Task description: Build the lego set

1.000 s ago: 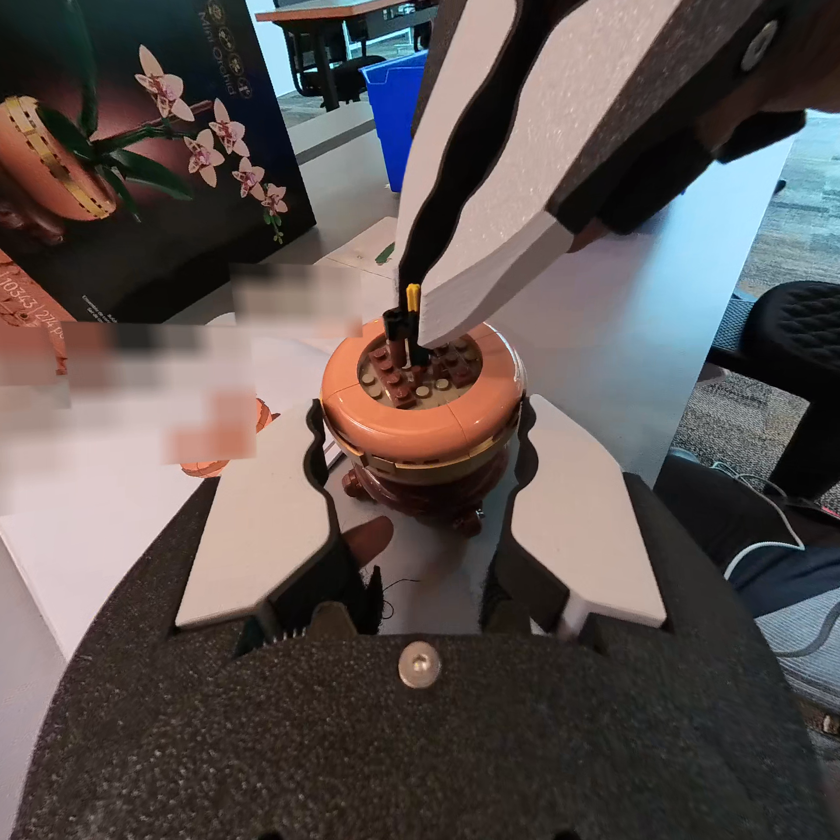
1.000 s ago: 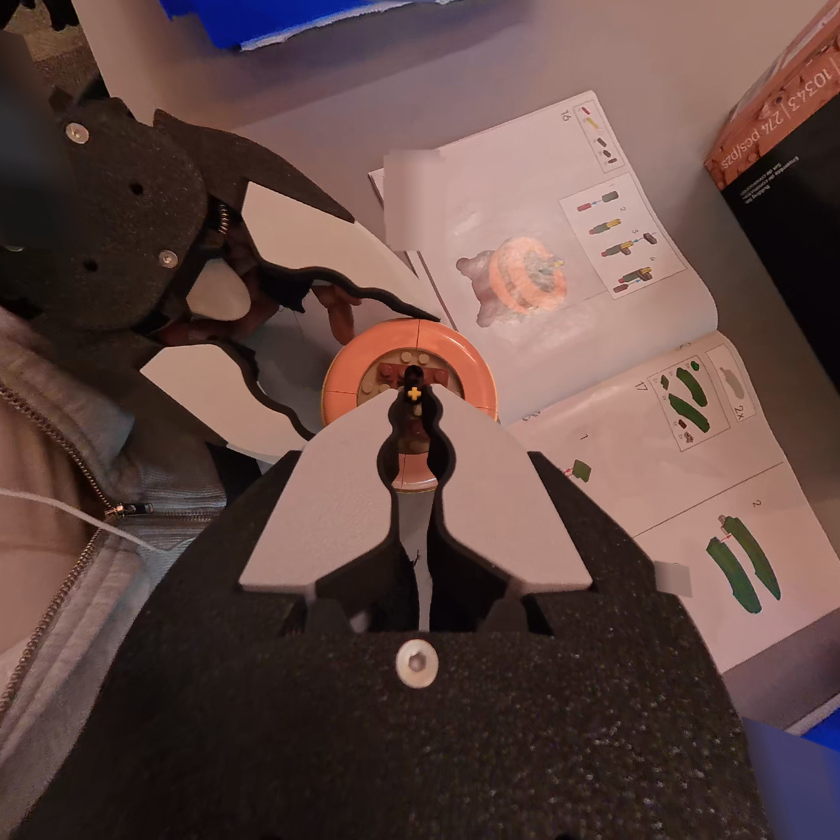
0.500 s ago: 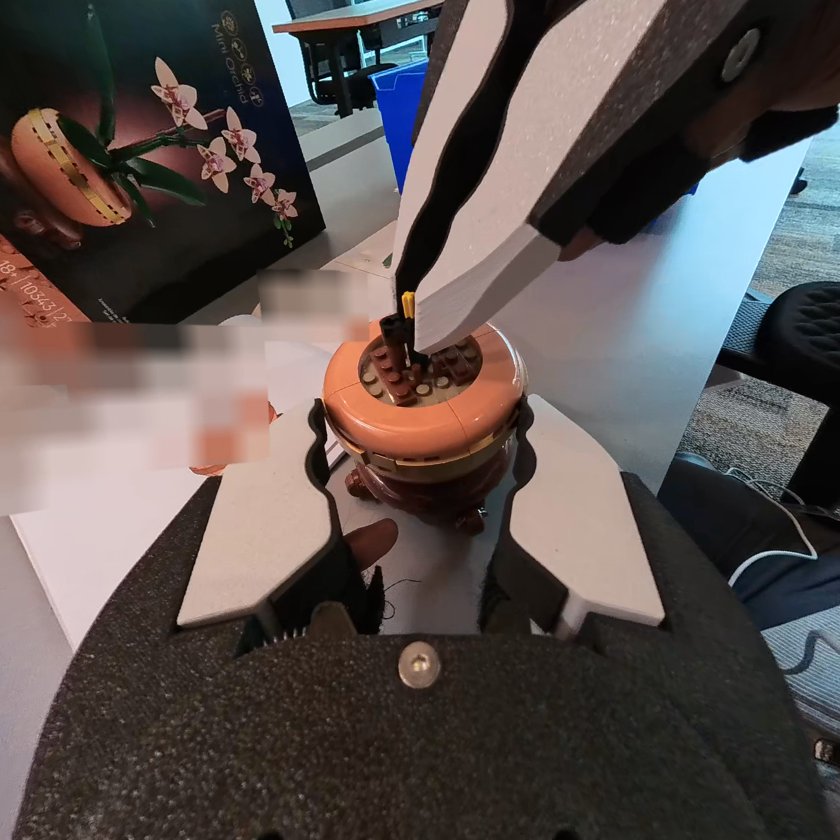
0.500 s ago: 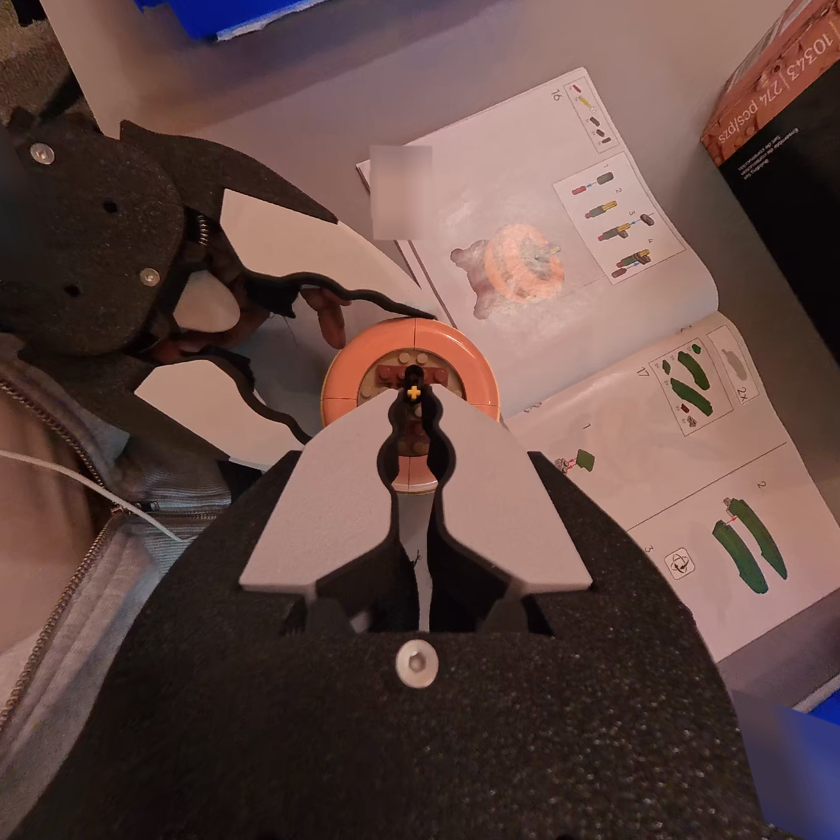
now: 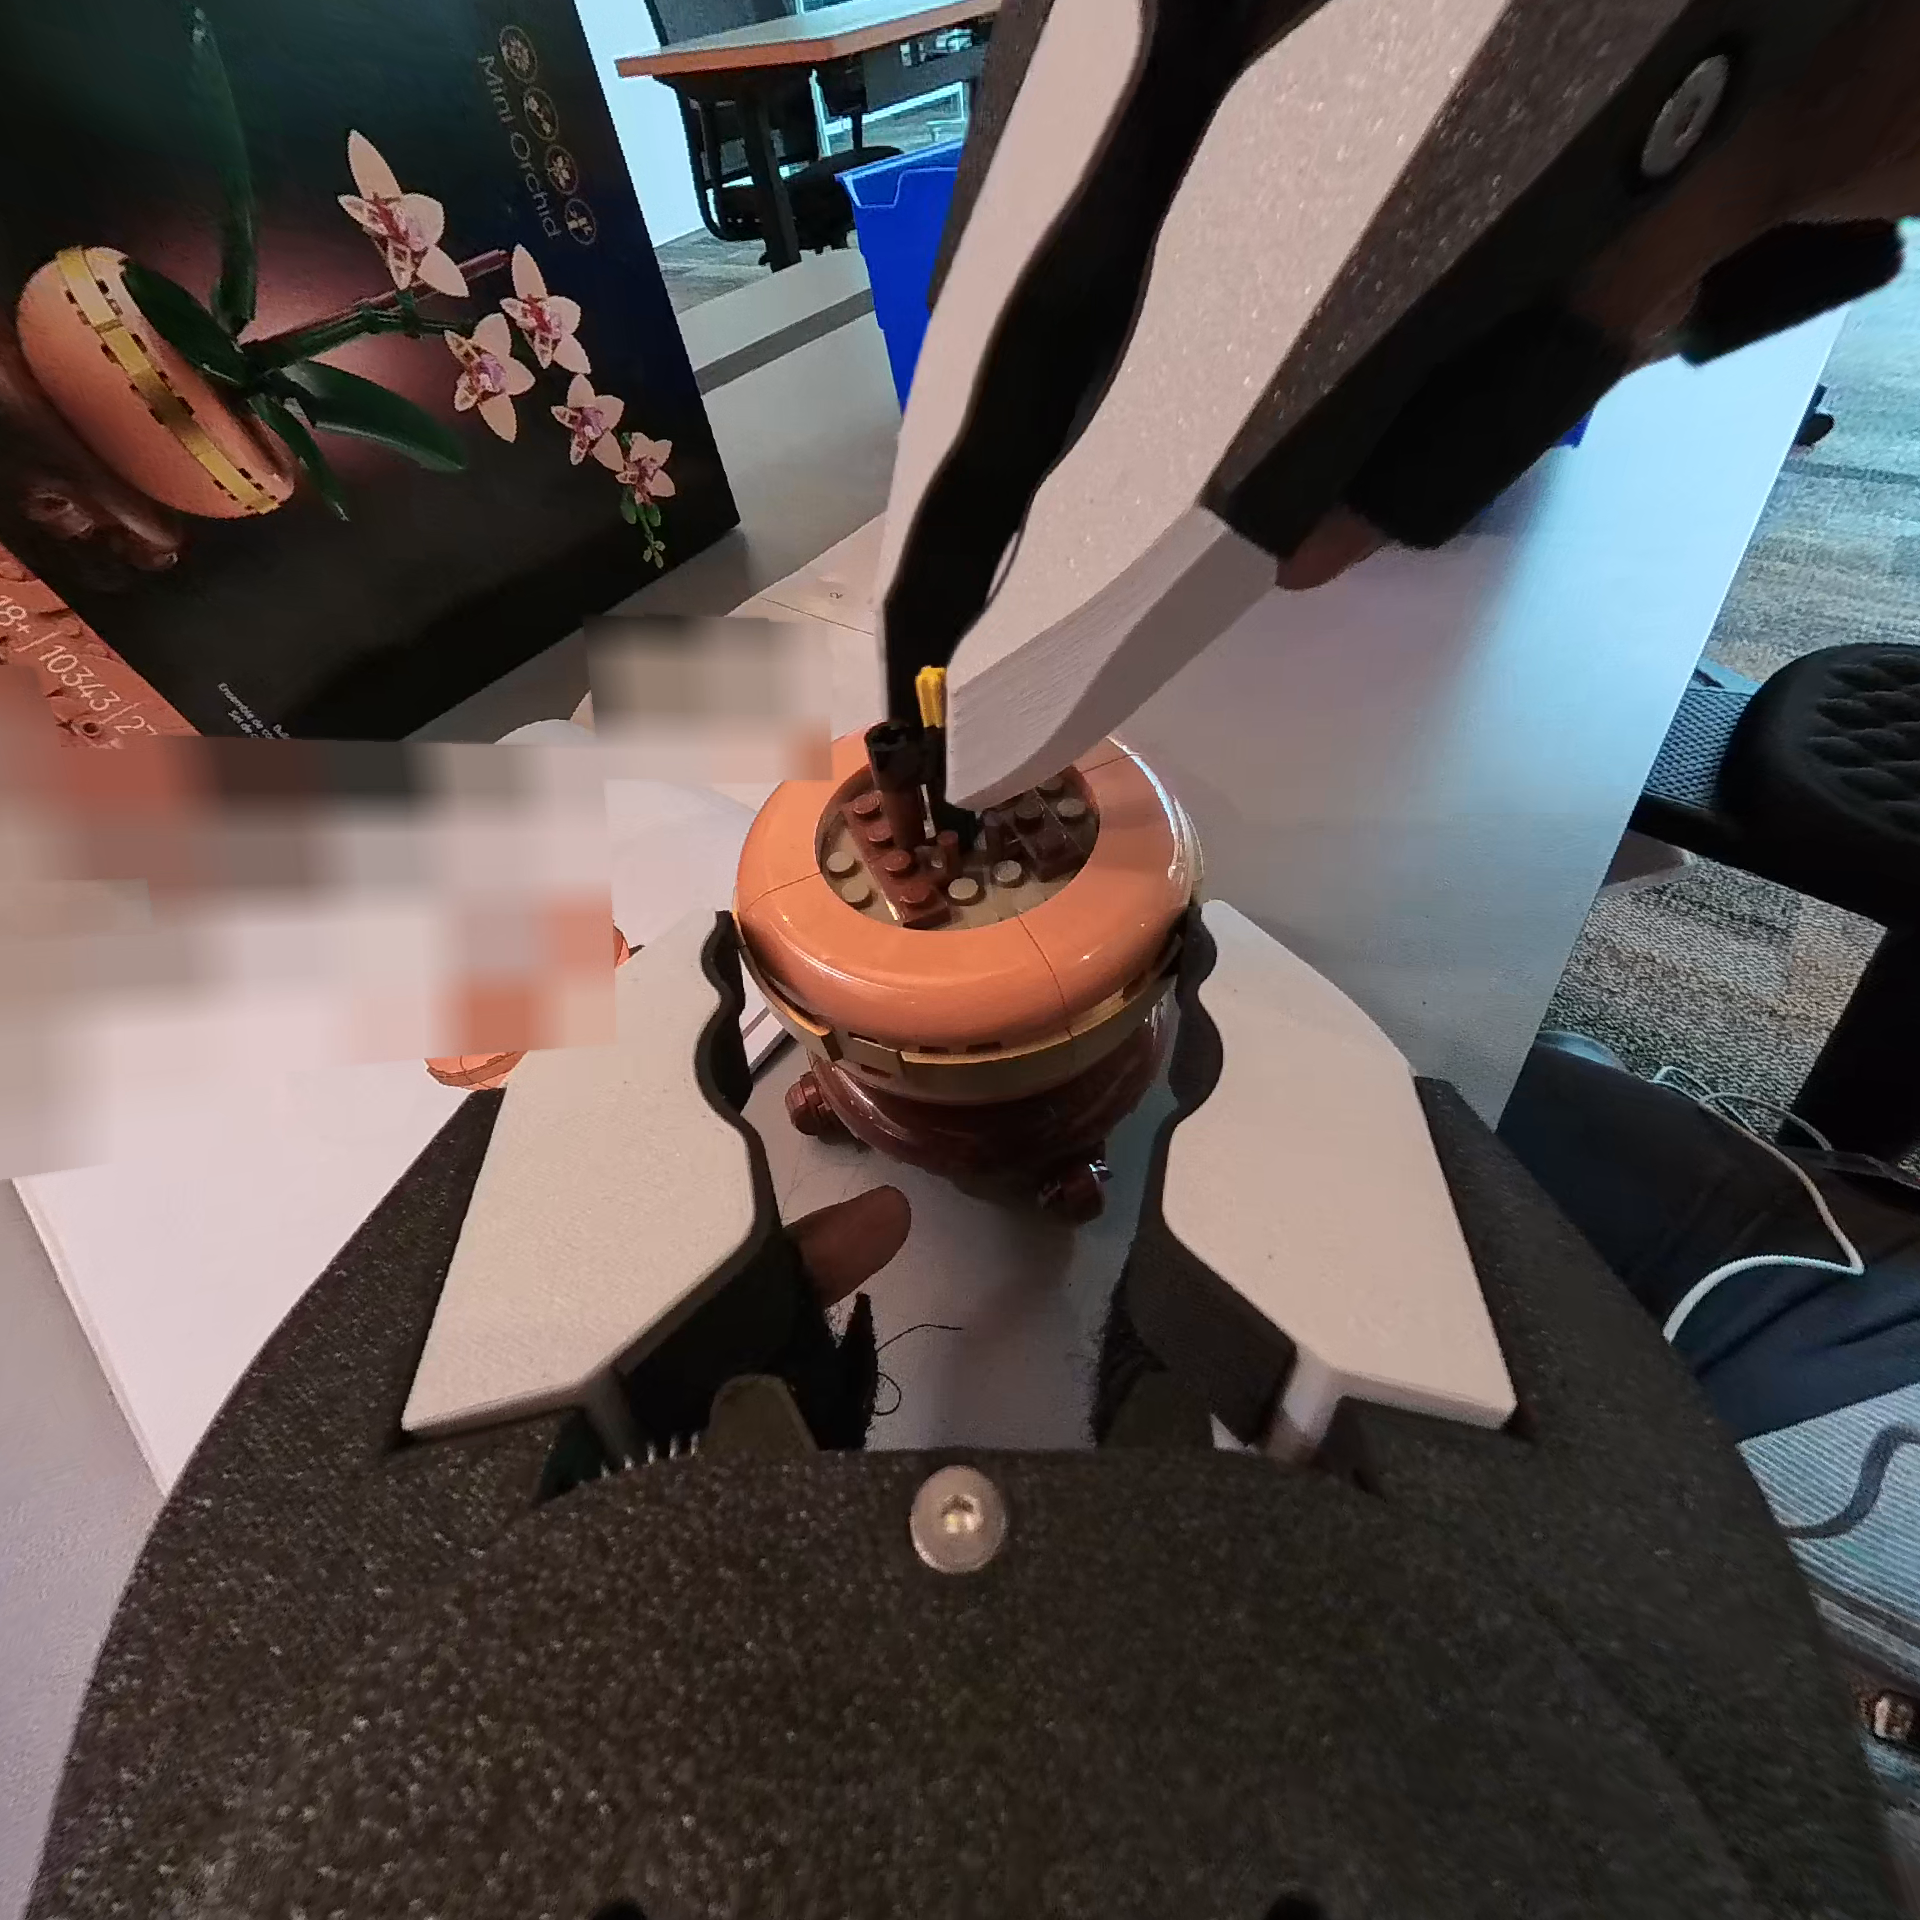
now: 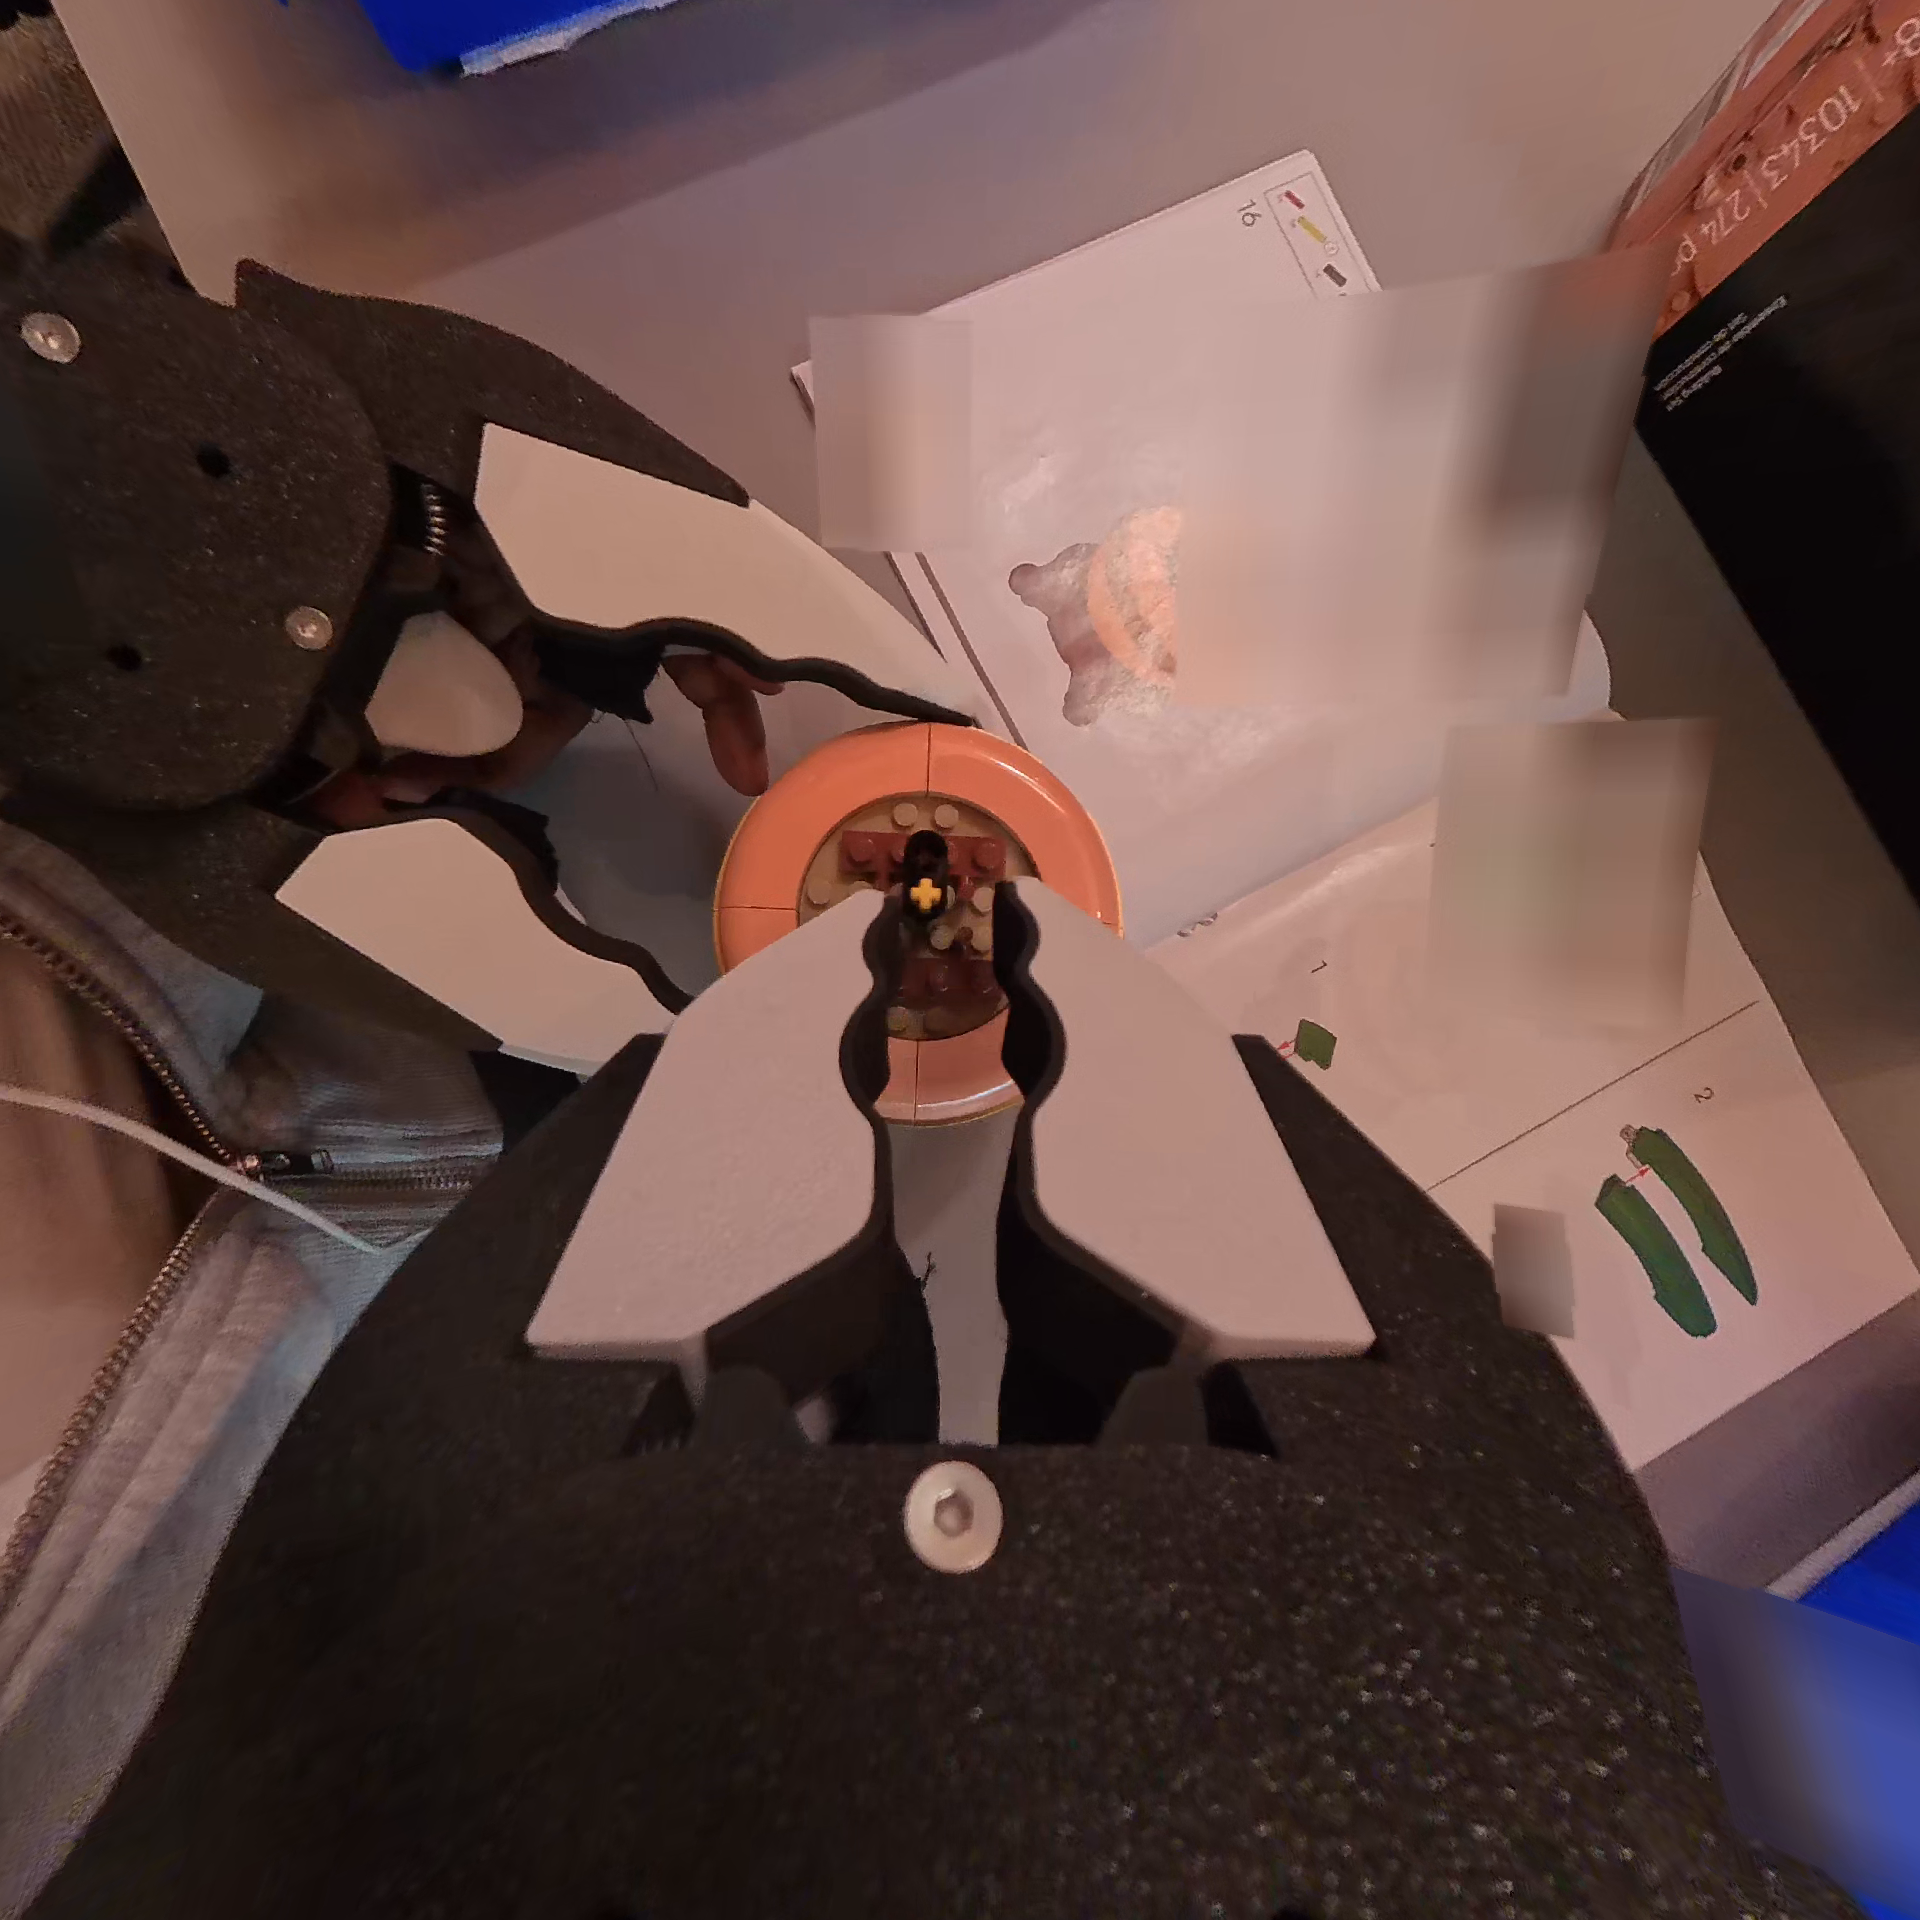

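A tan and brown lego pot (image 5: 935, 977) stands on the table, and my left gripper (image 5: 961, 956) is shut on its sides, steadying it. Two thin pieces stand upright in the studded top: a brown stem with a black cap (image 5: 896, 769) and a black stem with a yellow cross tip (image 5: 928, 694). My right gripper (image 6: 940, 894) comes down from above around the yellow-tipped stem (image 6: 923, 891). Its jaws are slightly apart; the stem sits against one finger, with a gap to the other. The pot (image 6: 1039, 790) and left gripper (image 6: 821, 857) also show in the right wrist view.
The dark set box (image 5: 312, 364) stands at the back left. The open instruction booklet (image 6: 1351, 1039) lies beside the pot. A blue bin (image 5: 904, 239) is behind the table and an office chair (image 5: 1818, 748) is off its right edge. A person's grey jacket (image 6: 156, 1143) is close by. My two grippers' fingertips are within a few centimetres of each other.
My right gripper's jaws have parted a little around the yellow-tipped stem, which now stands in the pot. My left gripper keeps its hold on the pot.
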The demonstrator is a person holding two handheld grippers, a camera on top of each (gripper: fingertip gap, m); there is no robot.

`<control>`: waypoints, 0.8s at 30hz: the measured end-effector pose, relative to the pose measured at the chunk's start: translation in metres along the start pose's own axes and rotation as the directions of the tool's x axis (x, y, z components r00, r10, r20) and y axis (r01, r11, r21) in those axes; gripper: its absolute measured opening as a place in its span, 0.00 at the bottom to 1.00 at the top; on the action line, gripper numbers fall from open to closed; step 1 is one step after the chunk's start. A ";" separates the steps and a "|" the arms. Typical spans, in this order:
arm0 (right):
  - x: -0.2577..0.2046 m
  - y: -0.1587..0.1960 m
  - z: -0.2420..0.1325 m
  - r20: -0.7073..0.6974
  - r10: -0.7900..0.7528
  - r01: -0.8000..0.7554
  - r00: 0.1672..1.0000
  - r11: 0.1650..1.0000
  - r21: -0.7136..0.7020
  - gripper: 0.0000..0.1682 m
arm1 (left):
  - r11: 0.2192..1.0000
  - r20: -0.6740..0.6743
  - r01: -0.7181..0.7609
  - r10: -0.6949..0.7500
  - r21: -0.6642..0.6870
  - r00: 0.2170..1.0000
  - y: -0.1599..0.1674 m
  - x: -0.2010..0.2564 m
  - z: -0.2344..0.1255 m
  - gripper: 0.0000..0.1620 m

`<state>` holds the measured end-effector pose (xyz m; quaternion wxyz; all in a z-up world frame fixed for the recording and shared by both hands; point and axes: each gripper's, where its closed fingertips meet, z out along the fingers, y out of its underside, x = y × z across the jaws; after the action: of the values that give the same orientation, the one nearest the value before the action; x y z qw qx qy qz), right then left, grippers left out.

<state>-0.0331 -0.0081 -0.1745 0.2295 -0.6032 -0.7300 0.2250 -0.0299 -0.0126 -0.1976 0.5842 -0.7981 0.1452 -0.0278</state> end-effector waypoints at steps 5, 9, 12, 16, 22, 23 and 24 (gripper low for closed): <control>-0.003 -0.001 -0.002 0.023 -0.027 0.027 0.999 1.000 -0.014 0.09 | 1.000 -0.003 0.002 -0.002 0.000 1.000 0.000 0.000 0.000 0.49; -0.003 -0.006 -0.002 0.031 -0.041 0.041 0.999 0.999 -0.010 0.05 | 1.000 -0.004 0.002 -0.002 0.000 1.000 0.000 0.000 -0.001 0.49; -0.004 -0.005 0.000 0.052 -0.040 0.041 0.998 0.999 -0.023 0.04 | 1.000 -0.004 0.003 -0.003 0.000 1.000 0.000 0.000 -0.001 0.49; -0.004 -0.005 0.000 0.061 -0.043 0.045 0.997 0.998 -0.035 0.04 | 1.000 -0.004 0.002 -0.002 -0.001 1.000 0.000 0.000 -0.001 0.49; -0.005 -0.005 0.000 0.052 -0.076 0.079 0.996 0.995 -0.064 0.04 | 1.000 -0.001 0.004 -0.004 -0.001 1.000 0.001 -0.001 -0.001 0.49; -0.005 -0.005 0.000 0.049 -0.078 0.082 0.996 0.994 -0.067 0.04 | 1.000 -0.001 0.004 -0.004 -0.001 1.000 0.001 -0.001 -0.001 0.49; -0.005 -0.004 0.000 0.048 -0.081 0.084 0.996 0.994 -0.070 0.04 | 1.000 -0.001 0.003 -0.003 -0.001 1.000 0.001 -0.001 -0.001 0.49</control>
<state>-0.0353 -0.0138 -0.1719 0.2003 -0.5751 -0.7669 0.2025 -0.0308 -0.0133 -0.1979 0.5837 -0.7985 0.1444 -0.0290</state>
